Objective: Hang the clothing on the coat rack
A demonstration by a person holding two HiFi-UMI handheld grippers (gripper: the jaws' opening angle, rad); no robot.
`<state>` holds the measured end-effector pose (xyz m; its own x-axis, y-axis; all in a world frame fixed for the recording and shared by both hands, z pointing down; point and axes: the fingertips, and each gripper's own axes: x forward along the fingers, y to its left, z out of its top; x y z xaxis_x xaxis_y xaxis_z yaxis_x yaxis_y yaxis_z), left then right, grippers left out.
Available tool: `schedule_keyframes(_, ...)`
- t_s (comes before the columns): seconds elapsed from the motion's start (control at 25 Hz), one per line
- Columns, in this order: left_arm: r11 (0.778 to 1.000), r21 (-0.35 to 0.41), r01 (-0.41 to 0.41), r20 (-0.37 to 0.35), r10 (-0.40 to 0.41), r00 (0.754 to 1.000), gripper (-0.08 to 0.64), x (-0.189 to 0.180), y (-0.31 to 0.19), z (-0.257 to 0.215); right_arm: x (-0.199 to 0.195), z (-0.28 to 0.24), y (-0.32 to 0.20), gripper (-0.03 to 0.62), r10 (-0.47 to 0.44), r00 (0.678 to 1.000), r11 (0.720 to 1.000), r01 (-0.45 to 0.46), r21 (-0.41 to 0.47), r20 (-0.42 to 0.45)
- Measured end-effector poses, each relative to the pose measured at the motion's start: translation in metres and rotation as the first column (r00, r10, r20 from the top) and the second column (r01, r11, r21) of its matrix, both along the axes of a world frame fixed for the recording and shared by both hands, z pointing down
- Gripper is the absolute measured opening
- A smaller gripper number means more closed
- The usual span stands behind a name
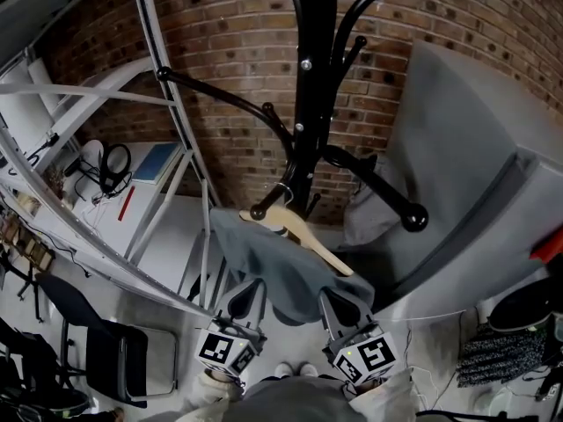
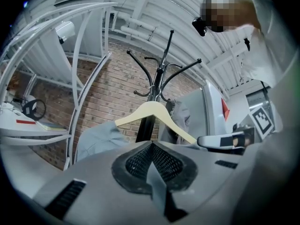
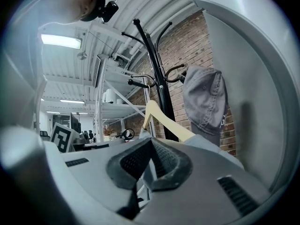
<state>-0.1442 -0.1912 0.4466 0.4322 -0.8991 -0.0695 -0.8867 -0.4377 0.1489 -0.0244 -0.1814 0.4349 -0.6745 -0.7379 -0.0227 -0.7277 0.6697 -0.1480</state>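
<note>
The black coat rack (image 1: 314, 95) stands against the brick wall. A pale wooden hanger (image 1: 306, 232) carries a grey garment (image 1: 274, 271). Its metal hook (image 1: 283, 189) sits by a lower rack arm (image 1: 264, 206); whether it rests on the arm I cannot tell. My left gripper (image 1: 251, 288) and right gripper (image 1: 339, 301) are below the hanger, each shut on the garment's lower part. The left gripper view shows the hanger (image 2: 151, 113), the garment (image 2: 97, 138) and the rack (image 2: 159, 78) beyond my gripper (image 2: 152, 146). The right gripper view shows the hanger (image 3: 161, 121) past my gripper (image 3: 150, 143).
A grey cap (image 3: 206, 102) hangs on another rack arm. A large grey panel (image 1: 475, 174) stands close on the right. White metal shelving (image 1: 167, 104) and a desk with headphones (image 1: 114, 165) are on the left. A black chair (image 1: 106, 350) is at lower left.
</note>
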Motion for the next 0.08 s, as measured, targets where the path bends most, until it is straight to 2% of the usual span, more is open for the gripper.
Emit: schedule_keyframes(0.08, 1.0, 0.004, -0.001, 0.009, 0.001, 1.0, 0.008, 0.0003, -0.0012, 0.0001, -0.001, 0.0003, 0.0002, 0.023, -0.003, 1.0, 1.0, 0.003, -0.001, -0.001)
